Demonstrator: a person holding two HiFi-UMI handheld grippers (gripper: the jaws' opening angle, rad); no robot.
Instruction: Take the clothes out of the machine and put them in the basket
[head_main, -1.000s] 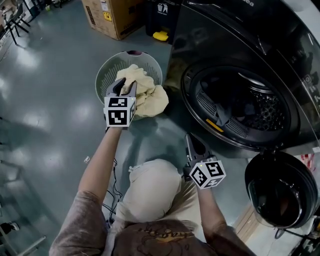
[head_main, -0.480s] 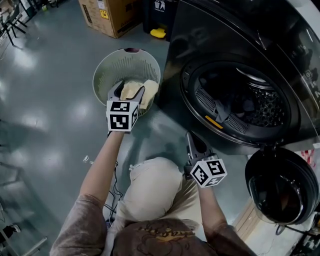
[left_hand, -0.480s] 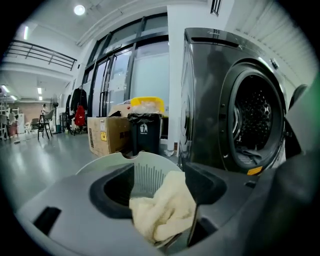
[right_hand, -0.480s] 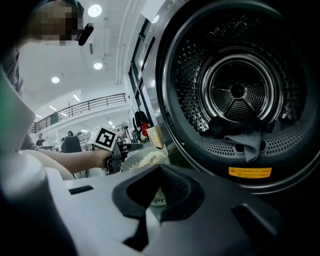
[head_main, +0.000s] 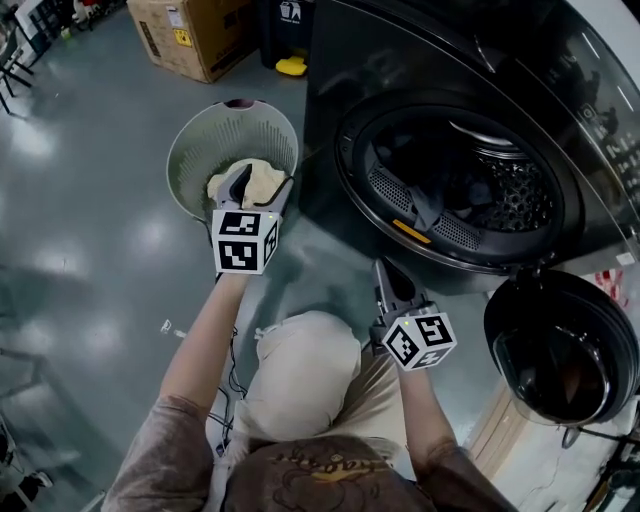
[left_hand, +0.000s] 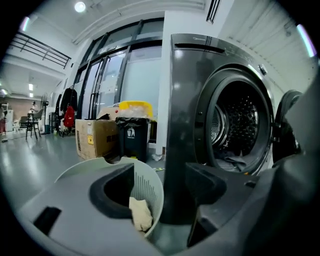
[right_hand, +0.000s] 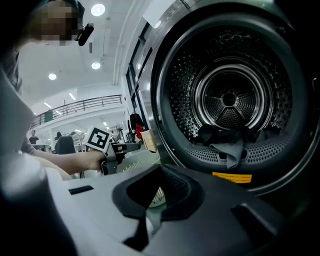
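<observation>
Left gripper hangs over the near rim of the round slatted basket. Its jaws have just been opening and stand spread, with nothing between them. The left gripper view looks through the gap at the basket wall and the beige cloth lying inside, apart from both pads. One item thus appears delivered. The rest of the load, dark clothes, sits in the drum of the washing machine, with one grey piece draped toward the front lip. Right gripper is low in front of the drum mouth, jaws pressed together and empty. Judged step: clear the basket and go for the next garment. To do it well, draw the left gripper straight back from the rim so no fold of the cloth catches a pad and drags out. Spread the right jaws before they cross the drum lip. Aim for the draped grey piece at a bunched fold, not a single thin edge. Keep the elbow away from the open door at the right.
</observation>
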